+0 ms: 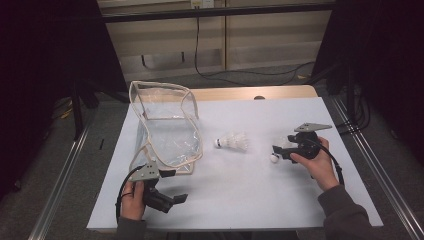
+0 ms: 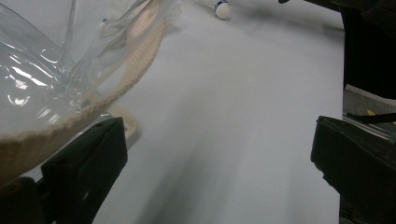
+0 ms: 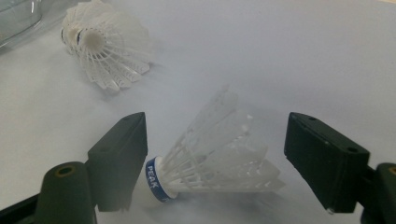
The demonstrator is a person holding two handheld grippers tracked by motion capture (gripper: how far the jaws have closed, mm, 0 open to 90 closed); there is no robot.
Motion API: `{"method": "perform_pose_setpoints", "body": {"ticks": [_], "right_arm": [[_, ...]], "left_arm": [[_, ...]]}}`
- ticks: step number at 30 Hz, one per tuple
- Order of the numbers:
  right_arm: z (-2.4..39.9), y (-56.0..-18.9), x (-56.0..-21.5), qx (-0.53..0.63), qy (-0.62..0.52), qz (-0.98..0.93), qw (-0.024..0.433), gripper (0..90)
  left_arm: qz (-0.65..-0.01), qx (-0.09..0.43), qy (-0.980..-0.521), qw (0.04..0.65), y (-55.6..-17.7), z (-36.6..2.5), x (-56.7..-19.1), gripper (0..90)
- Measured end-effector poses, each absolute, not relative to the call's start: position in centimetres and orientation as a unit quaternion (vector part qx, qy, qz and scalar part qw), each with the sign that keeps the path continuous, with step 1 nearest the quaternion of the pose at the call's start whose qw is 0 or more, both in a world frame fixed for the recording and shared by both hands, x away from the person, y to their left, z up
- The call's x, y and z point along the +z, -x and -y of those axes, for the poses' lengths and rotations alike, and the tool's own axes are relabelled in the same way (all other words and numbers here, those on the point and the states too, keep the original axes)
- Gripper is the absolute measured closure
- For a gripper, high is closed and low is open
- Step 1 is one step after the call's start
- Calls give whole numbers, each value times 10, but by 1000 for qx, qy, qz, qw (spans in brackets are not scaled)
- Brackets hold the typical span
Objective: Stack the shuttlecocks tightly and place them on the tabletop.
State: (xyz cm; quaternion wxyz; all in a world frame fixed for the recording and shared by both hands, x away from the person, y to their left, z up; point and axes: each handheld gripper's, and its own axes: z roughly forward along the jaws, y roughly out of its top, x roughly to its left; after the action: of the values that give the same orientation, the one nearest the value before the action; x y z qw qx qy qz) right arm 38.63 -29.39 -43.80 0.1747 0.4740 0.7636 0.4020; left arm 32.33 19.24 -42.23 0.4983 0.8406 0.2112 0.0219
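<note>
A: Shuttlecock (image 3: 210, 154) first: it lies on its side between the jaws of the right tool (image 3: 215, 158), on the white surface (image 3: 280, 56). The jaws stand apart. The left one is at the blue band by the cork, though I cannot tell if it touches, and the right one is clear of the skirt. So it is released, not grasping.

B: And the left tool (image 2: 219, 177)?

A: Released too, jaws wide with bare surface between them, beside the woven edge of the clear bag (image 2: 56, 79) at the near left.

B: How should the pick-up go?

A: I would shift the grip toward the cork and the blue band, where the piece is firm. Closing across the skirt would likely crush the plastic vanes or let it squirt out. Keep the jaws low and close slowly.

B: Which way does it point?

A: In the right gripper view the cork is at the lower left and the skirt flares up to the right, so its long axis runs slantwise from one jaw toward the other. From the high view, the cork (image 1: 274, 158) sits toward the person's left of the tool.

B: Anything else nearby?

A: A second shuttlecock (image 1: 233, 142) lies mid-surface, between the bag and the right hand (image 1: 320, 162).
</note>
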Motion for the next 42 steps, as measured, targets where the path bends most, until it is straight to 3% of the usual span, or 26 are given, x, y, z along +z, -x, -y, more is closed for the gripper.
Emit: {"method": "perform_pose_setpoints", "body": {"ticks": [14,27,42], "right_arm": [[291,-374,-434,396,-460,-777,167,243],[296,-356,-435,411,-444,-778,169,383],[301,-344,-438,398,-428,-796,157,627]], "left_arm": [[-211,23,-841,499,-323,-193,-422,38],[-212,24,-840,499,-323,-193,-421,37],[-212,24,-840,499,-322,-192,-421,37]]}}
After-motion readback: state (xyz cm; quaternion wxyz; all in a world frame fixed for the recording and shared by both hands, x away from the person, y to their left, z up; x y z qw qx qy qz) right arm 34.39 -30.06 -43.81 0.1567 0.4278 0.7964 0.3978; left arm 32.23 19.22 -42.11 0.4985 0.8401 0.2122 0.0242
